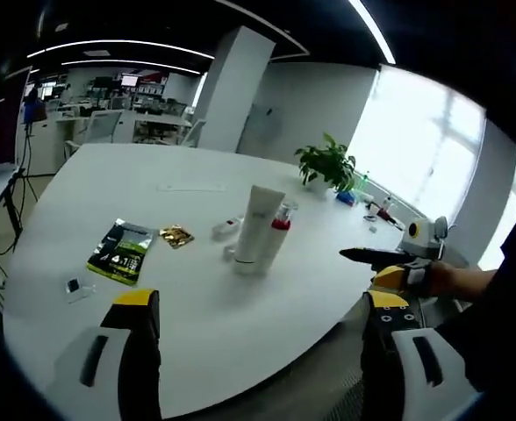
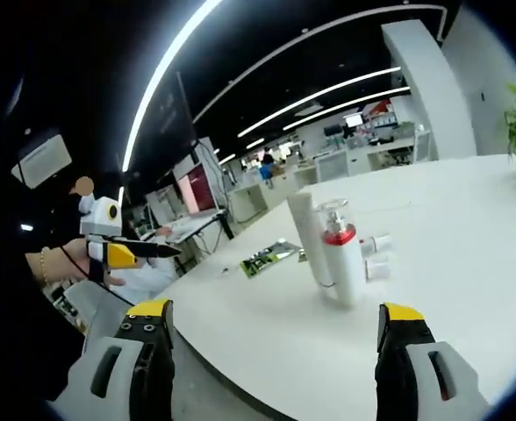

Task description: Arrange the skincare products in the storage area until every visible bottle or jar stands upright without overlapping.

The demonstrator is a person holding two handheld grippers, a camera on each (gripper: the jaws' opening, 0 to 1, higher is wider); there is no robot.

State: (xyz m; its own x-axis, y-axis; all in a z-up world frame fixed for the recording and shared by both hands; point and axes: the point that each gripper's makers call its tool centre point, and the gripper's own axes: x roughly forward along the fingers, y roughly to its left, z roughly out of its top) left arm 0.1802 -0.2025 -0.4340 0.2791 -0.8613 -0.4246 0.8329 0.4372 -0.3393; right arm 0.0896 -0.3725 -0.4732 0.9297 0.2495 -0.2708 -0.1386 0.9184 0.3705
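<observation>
A white tube [image 1: 259, 230] stands upright near the middle of the white table [image 1: 197, 324]. A clear pump bottle with a red collar [image 1: 281, 223] stands touching its right side. A small white bottle [image 1: 227, 228] lies flat just left of them. My left gripper [image 1: 260, 303] is open and empty, held back from the table's near edge. The right gripper [image 1: 353, 255] comes in from the right, off the table's edge. In the right gripper view the tube [image 2: 305, 230] and pump bottle [image 2: 342, 261] stand ahead of my open right gripper [image 2: 274, 311], with small white containers [image 2: 376, 256] behind them.
A black and green packet [image 1: 122, 250], a gold sachet [image 1: 176, 235] and a small card [image 1: 74, 285] lie left of the bottles. A potted plant [image 1: 327, 163] stands at the far right edge. The left gripper [image 2: 166, 251] shows at the left, beside a person.
</observation>
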